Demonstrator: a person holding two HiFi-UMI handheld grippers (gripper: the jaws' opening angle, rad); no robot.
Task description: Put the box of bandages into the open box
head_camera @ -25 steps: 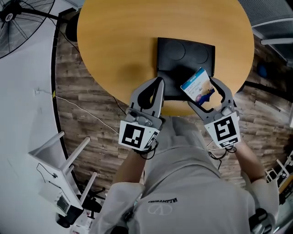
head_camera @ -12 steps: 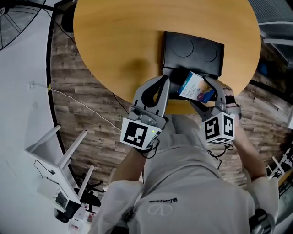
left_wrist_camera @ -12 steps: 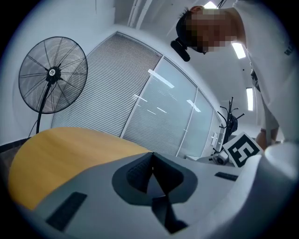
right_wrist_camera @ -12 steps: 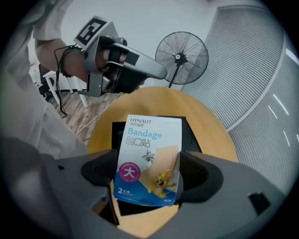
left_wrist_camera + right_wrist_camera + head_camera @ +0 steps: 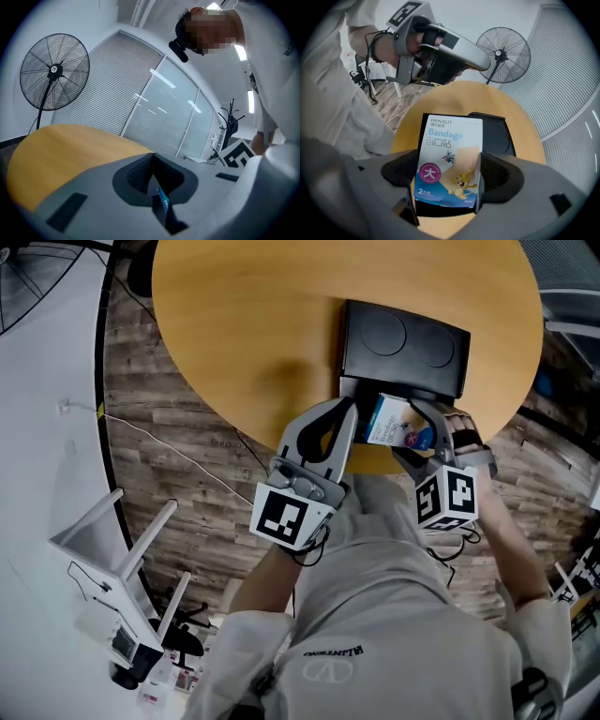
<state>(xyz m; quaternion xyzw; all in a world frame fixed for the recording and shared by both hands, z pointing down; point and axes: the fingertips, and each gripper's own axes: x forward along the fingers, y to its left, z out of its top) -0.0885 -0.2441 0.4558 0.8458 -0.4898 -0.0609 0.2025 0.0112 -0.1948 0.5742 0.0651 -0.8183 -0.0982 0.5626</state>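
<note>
**Right gripper** (image 5: 449,183): the jaws are clamped across the short width of the bandage box (image 5: 449,161), gripping its lower half. Its printed face is turned to the gripper's camera. In the right gripper view its long axis runs from 6 to 12 o'clock, in line with the jaws, and the top end stands free beyond them.

**Left gripper** (image 5: 152,161): the jaws are together with nothing between them. A blue sliver shows through the gap behind the tips. It is probably an edge of the bandage box lying beyond, not something held.

**Position:** in the head view the bandage box (image 5: 392,420) hangs over the near part of the open box (image 5: 405,338). The raised black lid, which has two round impressions, lies at 12 o'clock from the right gripper (image 5: 409,430). The left gripper (image 5: 345,413) sits just beside the bandage box at its 9 o'clock, at the near edge of the round table (image 5: 244,324).

**Judgement:** the carry appears all but complete. The black tray (image 5: 423,129) shows behind and beneath the bandage box, so what remains is a short descent and release by the right gripper. I cannot tell whether the bandage box already touches the tray.
</note>
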